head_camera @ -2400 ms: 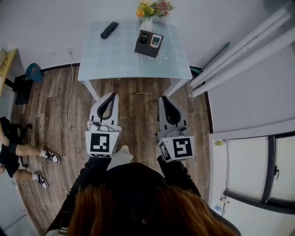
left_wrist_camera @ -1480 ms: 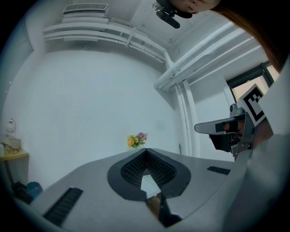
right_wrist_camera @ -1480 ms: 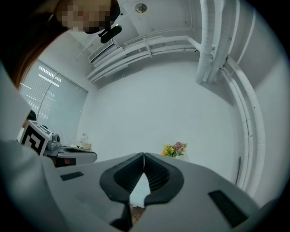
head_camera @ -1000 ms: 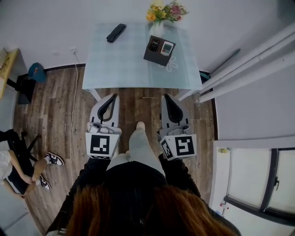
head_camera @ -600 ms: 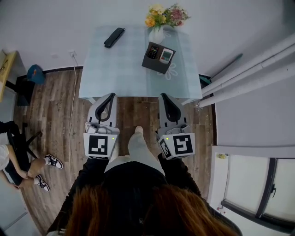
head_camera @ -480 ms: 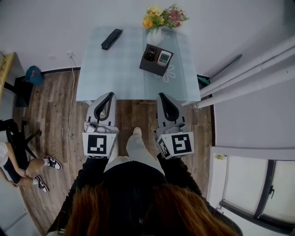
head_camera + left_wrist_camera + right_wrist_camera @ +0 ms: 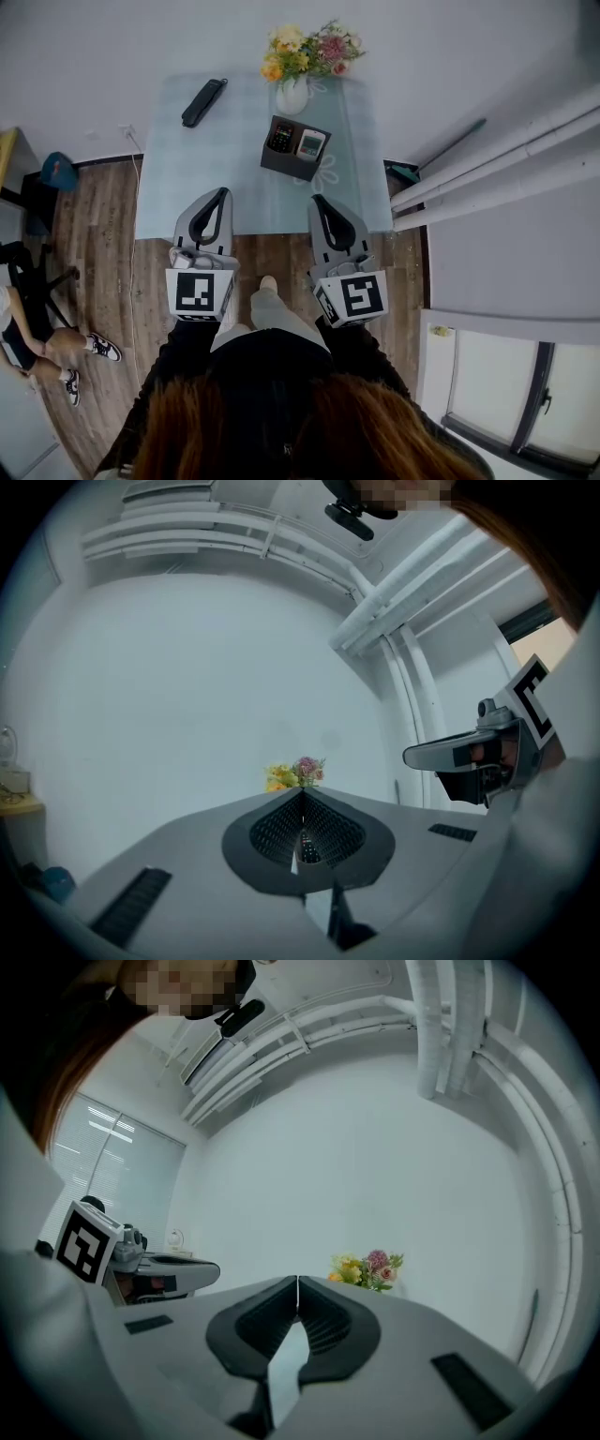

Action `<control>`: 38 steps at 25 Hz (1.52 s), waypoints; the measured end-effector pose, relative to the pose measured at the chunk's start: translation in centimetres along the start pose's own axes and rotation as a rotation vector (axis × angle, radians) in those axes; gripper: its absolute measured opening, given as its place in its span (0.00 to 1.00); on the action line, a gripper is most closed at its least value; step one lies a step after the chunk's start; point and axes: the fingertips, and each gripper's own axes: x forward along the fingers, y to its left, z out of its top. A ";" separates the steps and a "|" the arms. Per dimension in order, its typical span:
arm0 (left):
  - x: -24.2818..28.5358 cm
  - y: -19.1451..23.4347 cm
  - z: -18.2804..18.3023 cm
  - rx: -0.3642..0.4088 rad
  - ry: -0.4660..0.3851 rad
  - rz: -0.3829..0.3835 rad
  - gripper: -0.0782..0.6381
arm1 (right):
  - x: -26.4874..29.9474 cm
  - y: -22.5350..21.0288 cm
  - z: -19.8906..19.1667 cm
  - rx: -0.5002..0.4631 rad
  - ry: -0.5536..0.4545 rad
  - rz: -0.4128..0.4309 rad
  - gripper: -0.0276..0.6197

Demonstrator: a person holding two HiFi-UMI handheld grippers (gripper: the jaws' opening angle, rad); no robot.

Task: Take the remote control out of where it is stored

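Note:
On the pale blue table (image 7: 206, 178), a dark storage box (image 7: 292, 161) holds a black remote control (image 7: 280, 138) on its left and a white device (image 7: 309, 143) on its right. A second black remote (image 7: 202, 102) lies flat at the table's far left. My left gripper (image 7: 223, 193) (image 7: 302, 792) and right gripper (image 7: 318, 200) (image 7: 297, 1280) both point level at the table, tips over its near edge, short of the box. Each is shut with nothing held.
A white vase of flowers (image 7: 292, 92) (image 7: 295, 773) (image 7: 366, 1269) stands right behind the box, by the wall. White pipes (image 7: 487, 159) run along the right. A seated person (image 7: 37, 337) and a blue object (image 7: 58, 172) are at the left on the wooden floor.
Both grippers have moved forward together; the table and box have come nearer, and the jaw tips now reach over the table's near edge. Both grippers stay shut.

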 end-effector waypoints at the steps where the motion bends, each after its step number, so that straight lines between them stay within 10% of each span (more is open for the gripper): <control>1: 0.9 -0.3 0.2 0.000 -0.005 -0.001 0.12 | 0.3 -0.8 0.0 0.000 -0.001 -0.001 0.07; 38: 9.2 3.3 0.6 -0.018 -0.025 -0.063 0.12 | 10.9 -7.8 -3.4 0.040 0.088 -0.102 0.07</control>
